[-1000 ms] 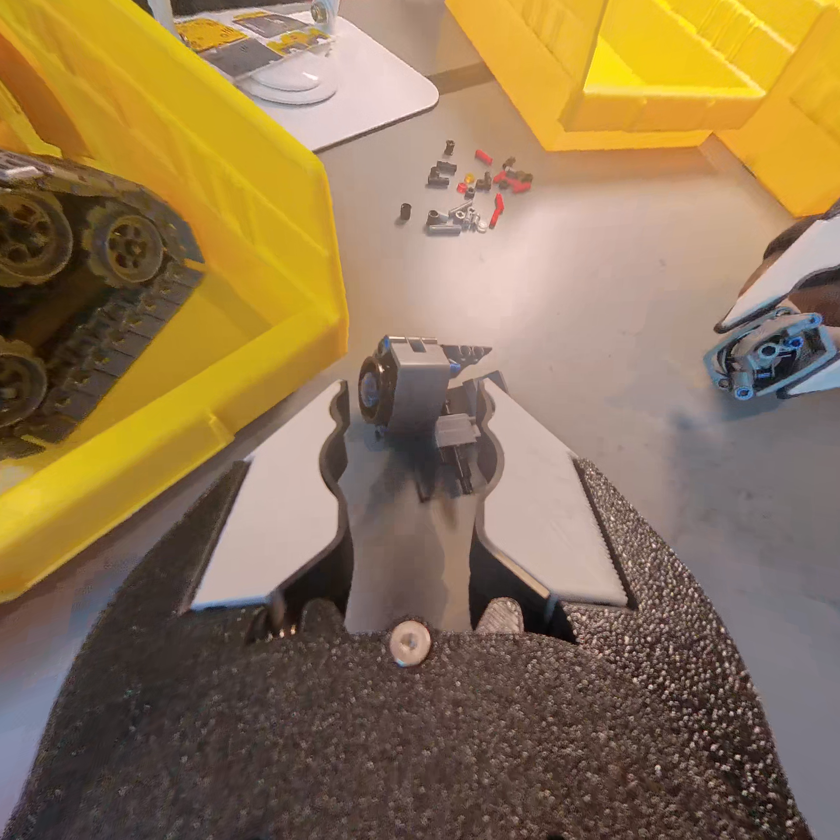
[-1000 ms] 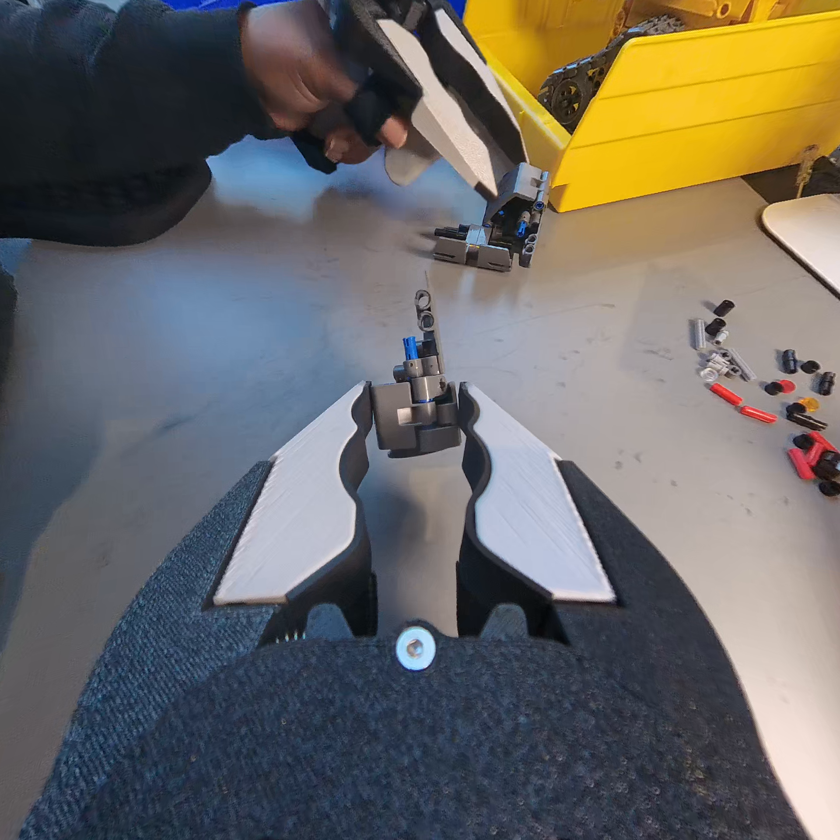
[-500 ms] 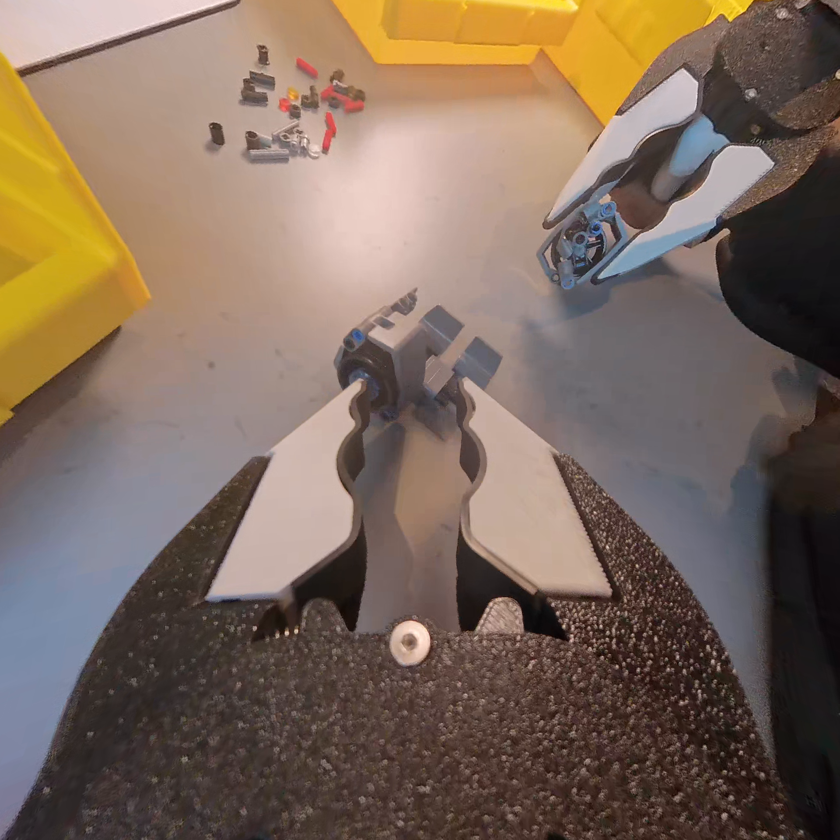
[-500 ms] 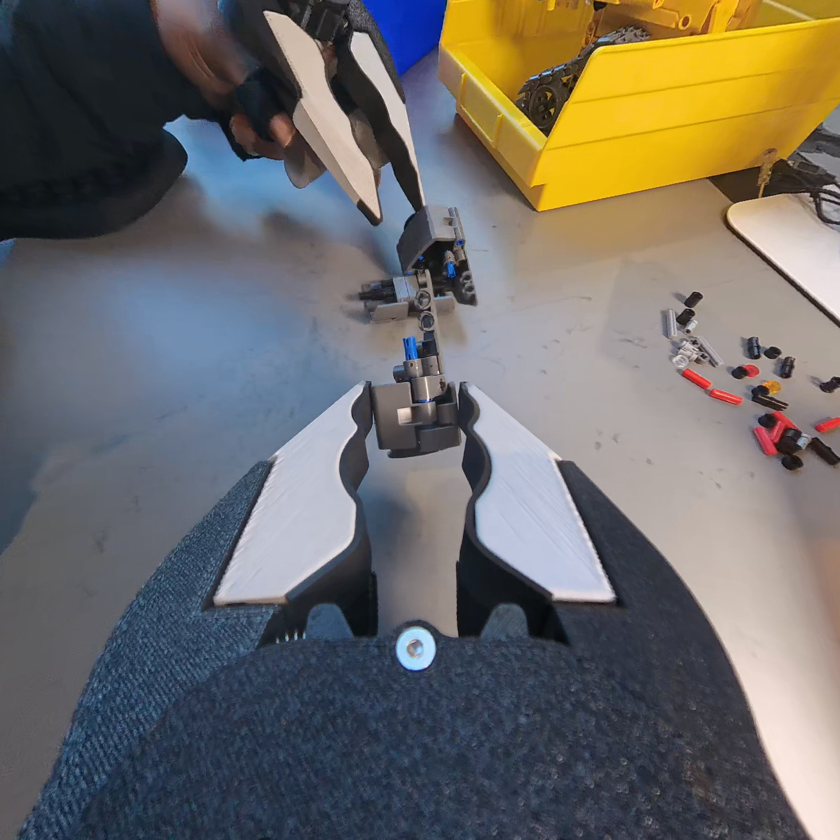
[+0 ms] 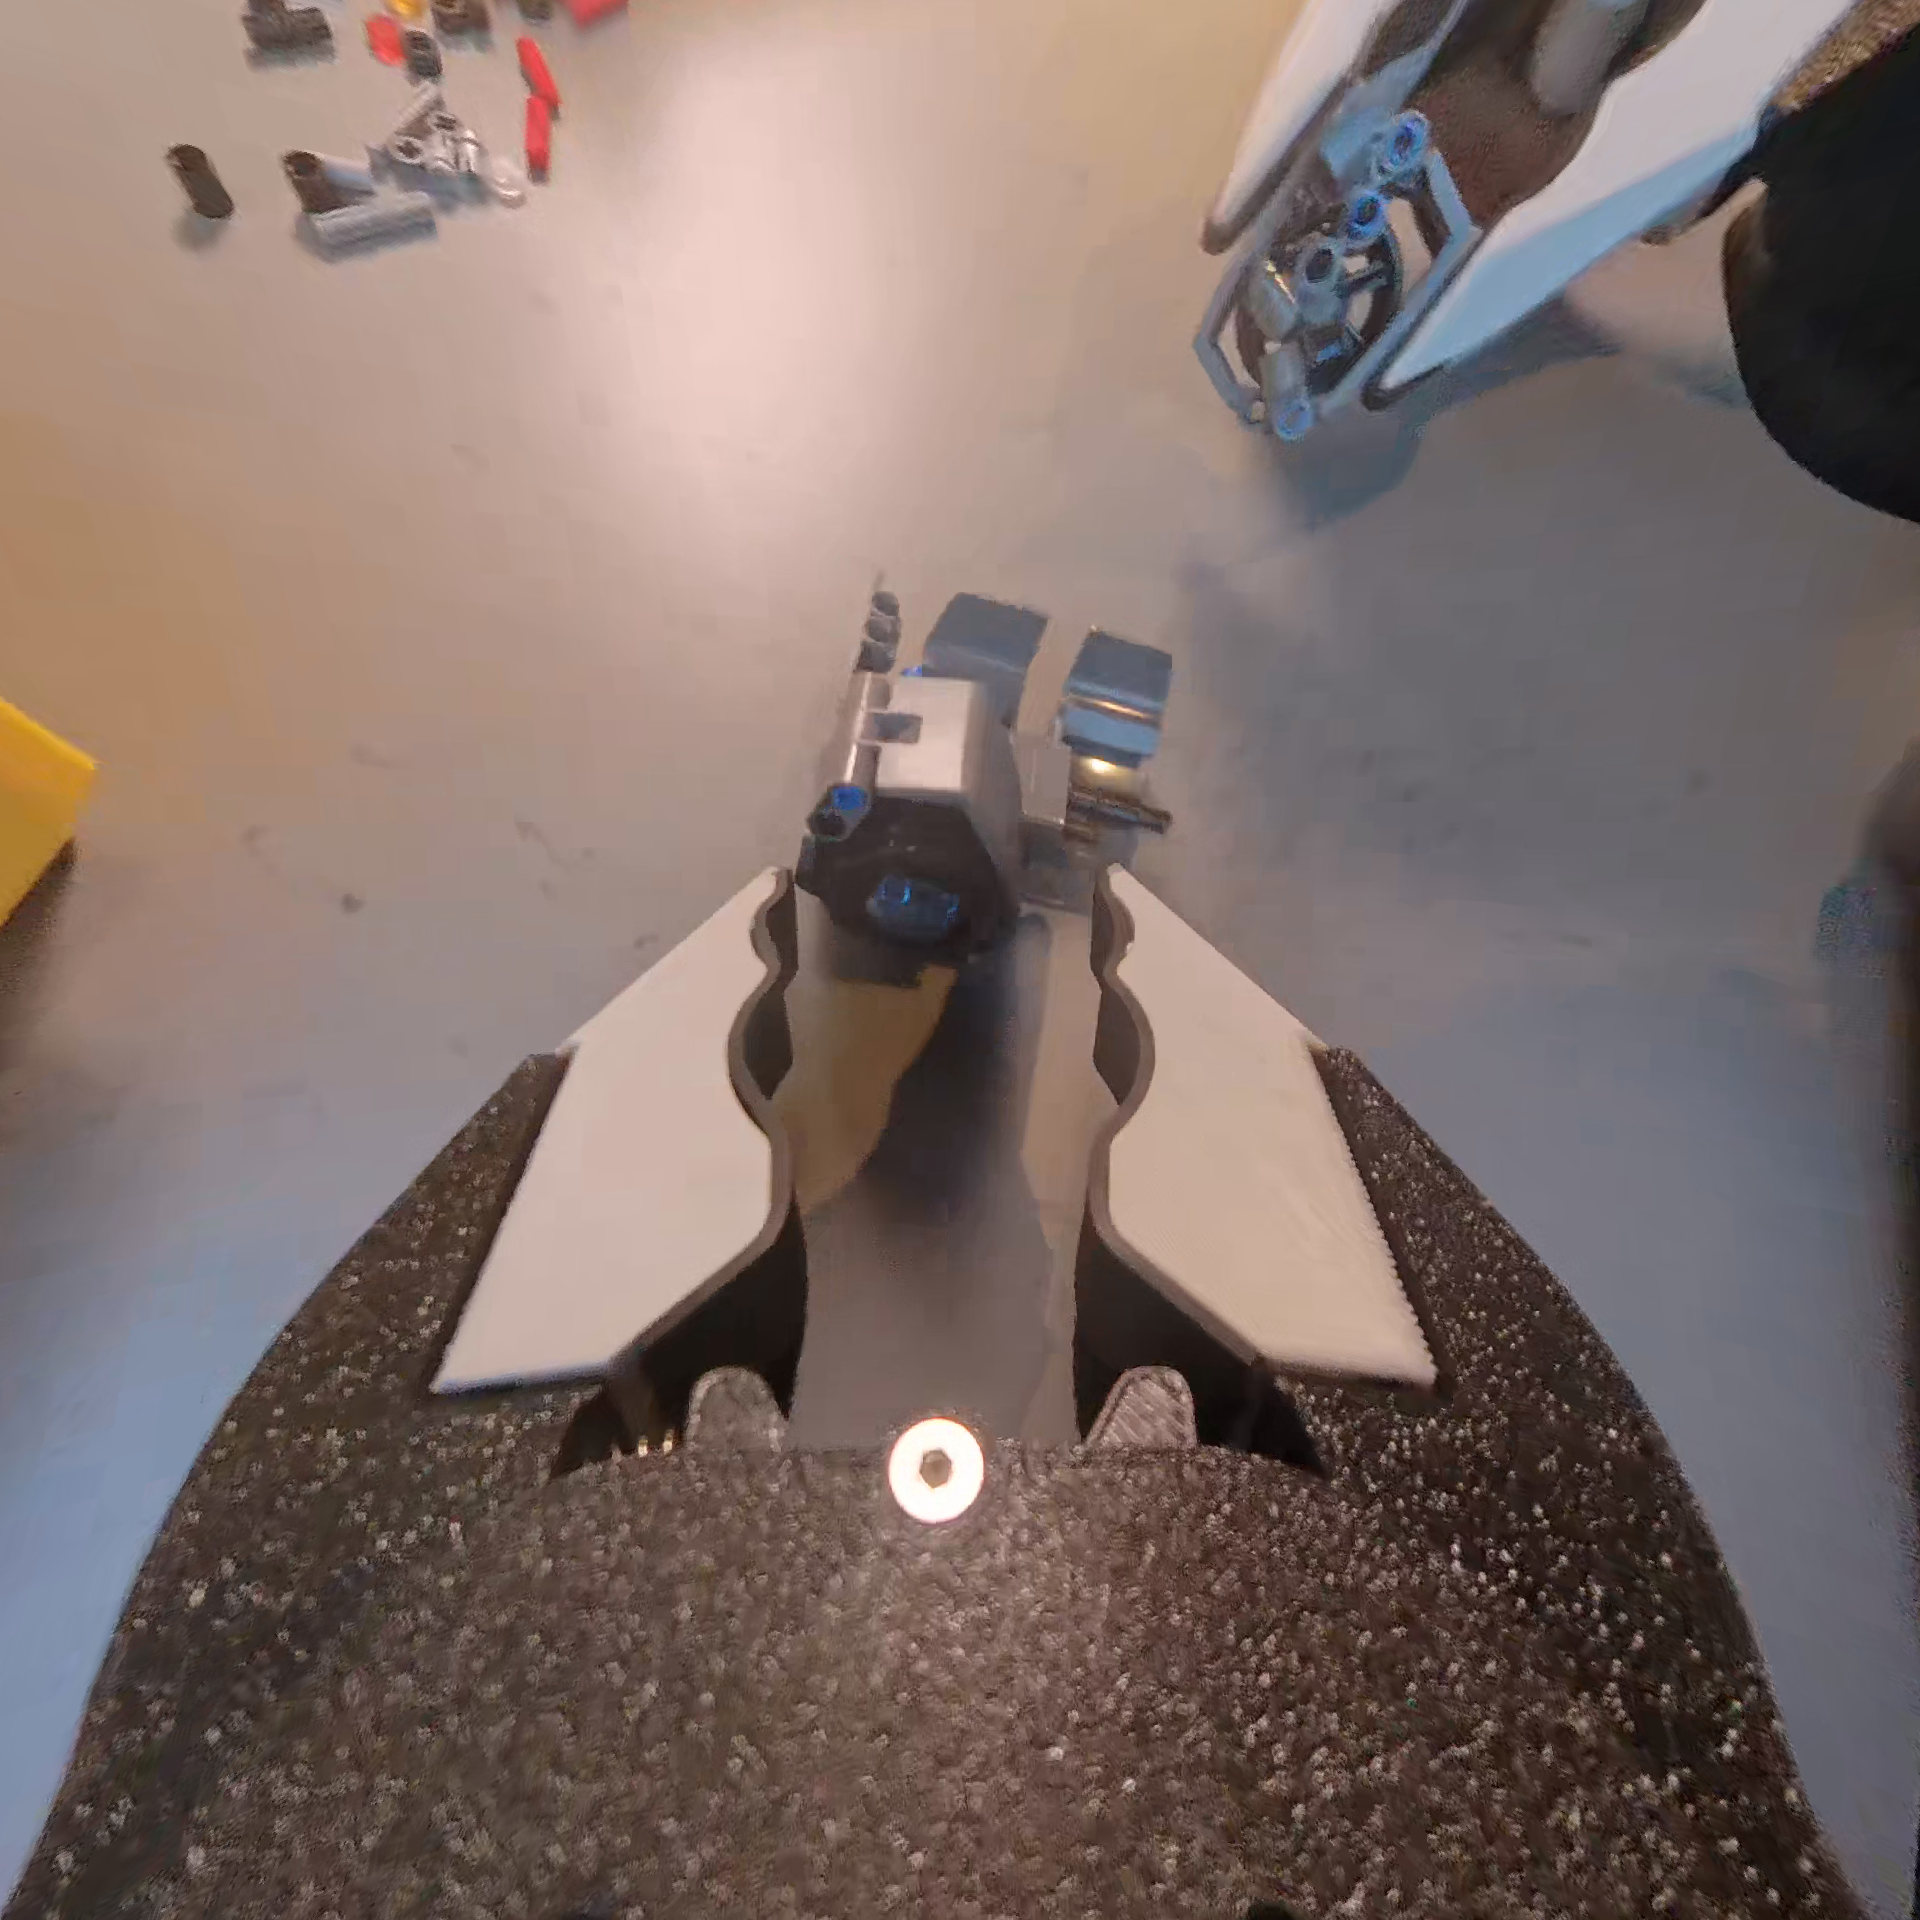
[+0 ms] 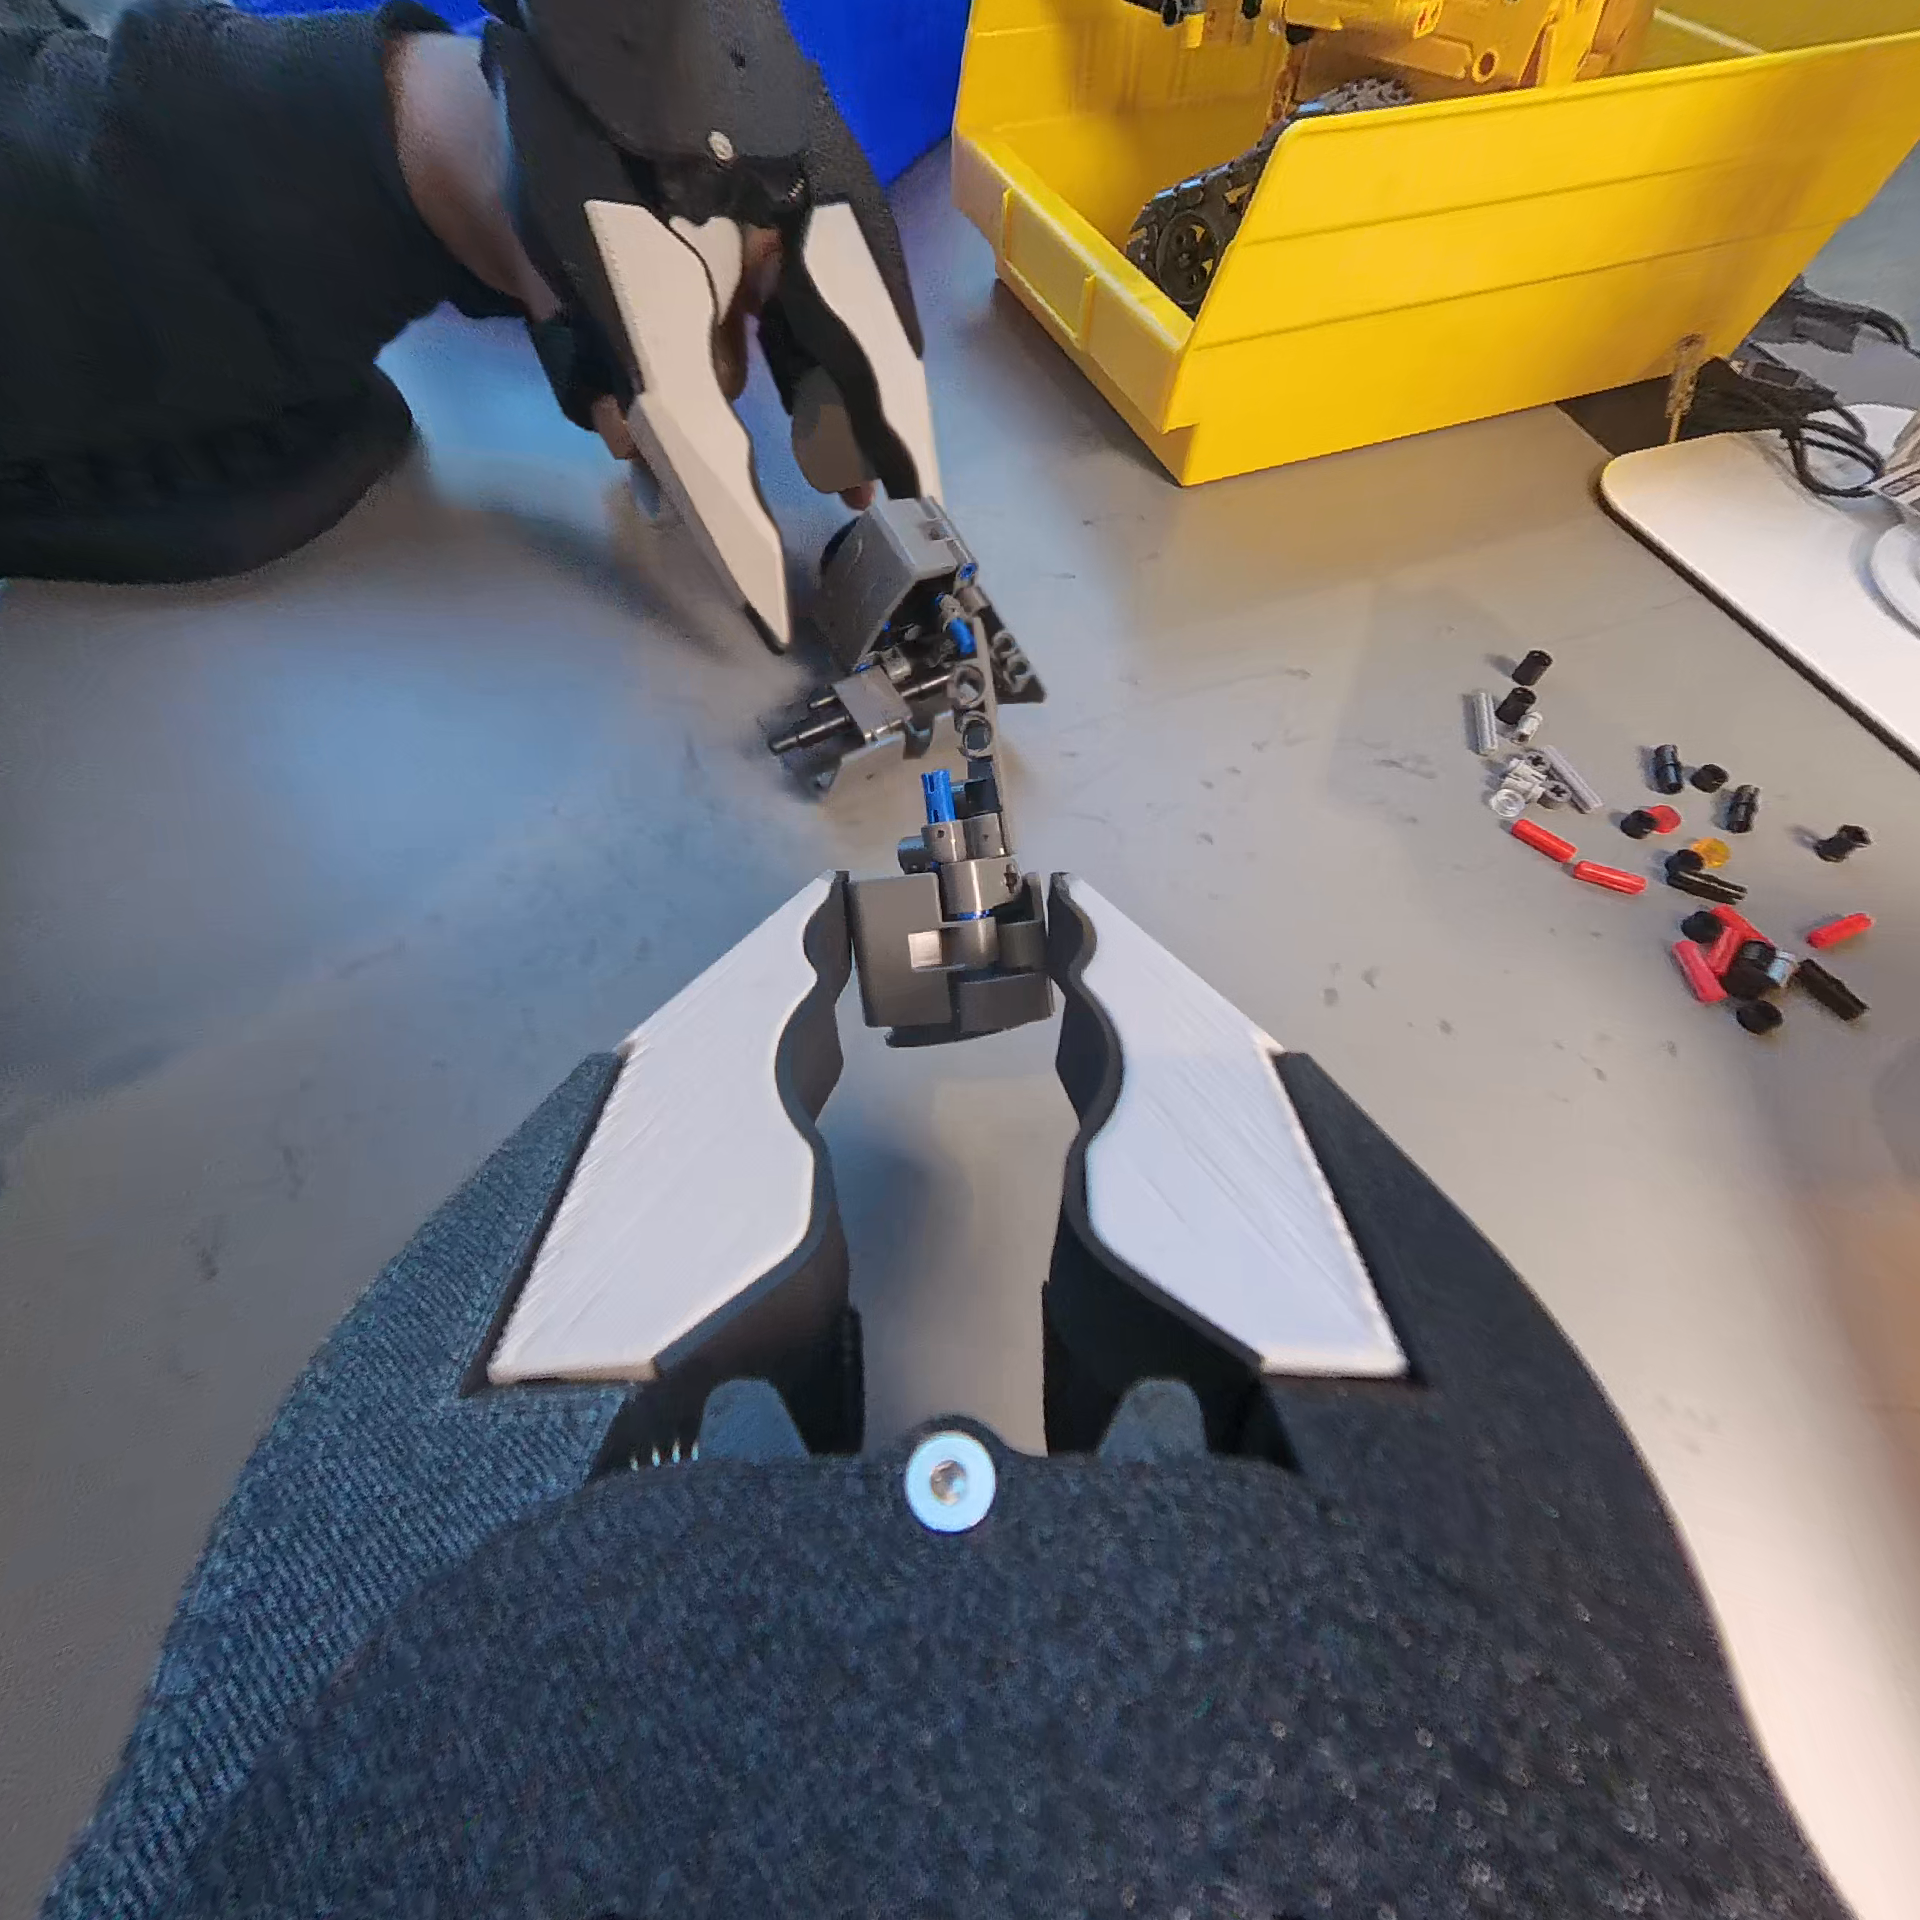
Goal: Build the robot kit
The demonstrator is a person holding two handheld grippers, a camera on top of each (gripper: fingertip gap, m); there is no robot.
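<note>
My left gripper is open, low over the grey table. A grey brick assembly with blue pins and a black round end lies on the table right at its fingertips; the left finger is next to it. In the right wrist view the same gripper stands over this assembly. My right gripper is shut on a small dark grey brick assembly with a blue pin, held above the table and pointing at the other assembly. It also shows in the left wrist view at the top right.
Loose small red, black and grey parts lie on the table, also in the left wrist view. A yellow bin holds a tracked vehicle. A white board is at the right edge. A person's dark sleeve rests at the left.
My left gripper moved away from the yellow bin toward the right gripper with the grey assembly, then its fingers spread. The right gripper kept its piece and came closer.
</note>
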